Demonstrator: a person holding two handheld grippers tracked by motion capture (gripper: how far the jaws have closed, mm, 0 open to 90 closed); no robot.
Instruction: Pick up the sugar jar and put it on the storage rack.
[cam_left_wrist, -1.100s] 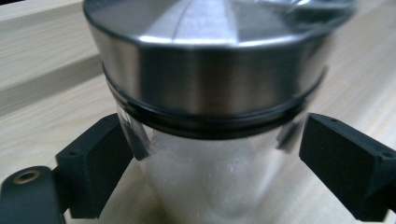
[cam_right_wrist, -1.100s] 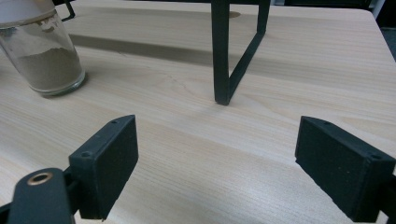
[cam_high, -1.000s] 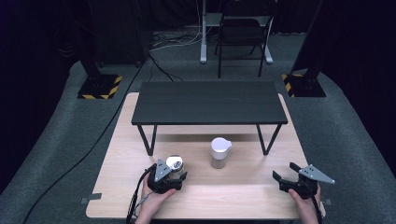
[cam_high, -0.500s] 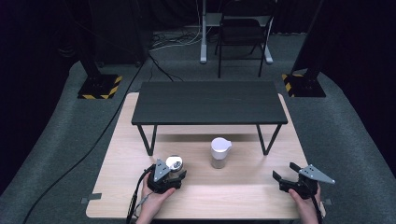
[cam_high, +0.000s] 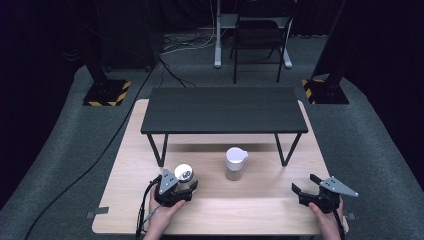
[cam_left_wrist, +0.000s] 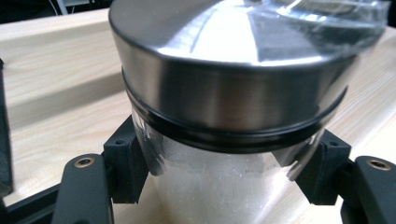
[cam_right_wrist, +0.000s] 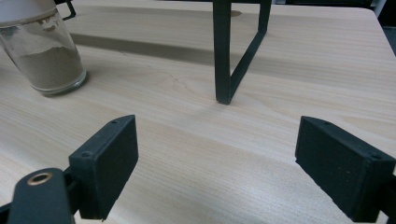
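Note:
A glass jar with a shiny metal lid (cam_high: 183, 173) stands on the wooden table (cam_high: 260, 212) at the front left. My left gripper (cam_high: 181, 181) is shut on it, and in the left gripper view both pads press the glass of the jar (cam_left_wrist: 224, 93) below the lid; the left gripper (cam_left_wrist: 224, 175) holds it upright. My right gripper (cam_high: 305, 184) rests open near the front right corner. Nothing lies between the jaws of the right gripper (cam_right_wrist: 217, 158). A white-lidded jar (cam_high: 235, 162) stands mid-table, and the right gripper view shows this jar (cam_right_wrist: 44, 51) holds brown powder.
A low black shelf (cam_high: 224, 110) on thin legs spans the back of the table. One shelf leg (cam_right_wrist: 233, 56) stands just ahead of the right gripper. Bare wood lies between the two grippers. On the floor beyond are a chair (cam_high: 257, 37) and stand bases.

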